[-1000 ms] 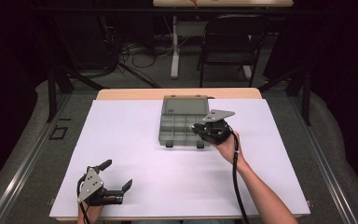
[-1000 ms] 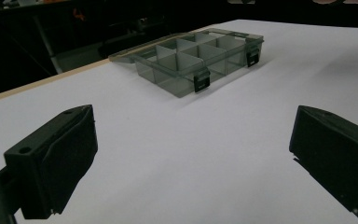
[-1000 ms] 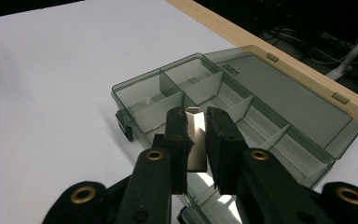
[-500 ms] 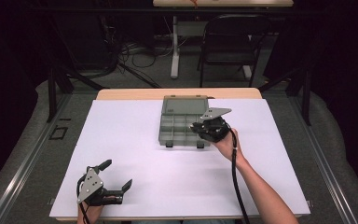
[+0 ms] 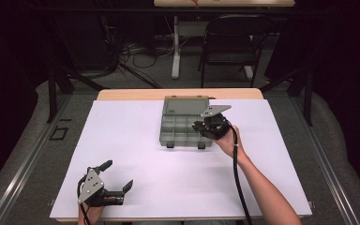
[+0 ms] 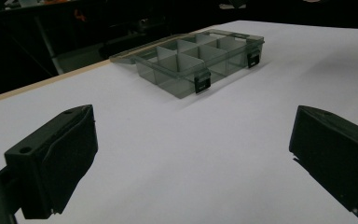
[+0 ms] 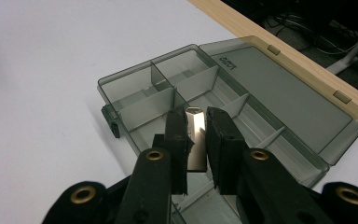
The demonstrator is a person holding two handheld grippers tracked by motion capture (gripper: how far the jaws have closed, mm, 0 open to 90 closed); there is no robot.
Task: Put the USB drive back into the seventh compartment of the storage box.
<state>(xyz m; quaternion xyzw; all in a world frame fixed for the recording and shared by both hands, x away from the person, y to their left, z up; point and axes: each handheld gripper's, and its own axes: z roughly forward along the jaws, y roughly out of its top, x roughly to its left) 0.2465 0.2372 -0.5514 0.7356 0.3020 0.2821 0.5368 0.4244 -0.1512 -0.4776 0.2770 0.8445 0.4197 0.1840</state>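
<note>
A smoky transparent compartment box lies open at the middle back of the white table, its lid flat behind it. My right gripper hovers over the box's right side, shut on a small shiny metal piece held upright between the jaws above the compartments. Near the front left corner my left gripper rests low and open with nothing between its jaws. From the left gripper view the box sits well ahead, with two dark latches on its front.
A white sheet covers the table, and a wooden edge shows at the far side. Beyond the table stand a dark chair and floor cables. Metal rails run along both sides of the table.
My right gripper has edged slightly farther over the box with the metal piece in it. The left gripper has stayed put.
</note>
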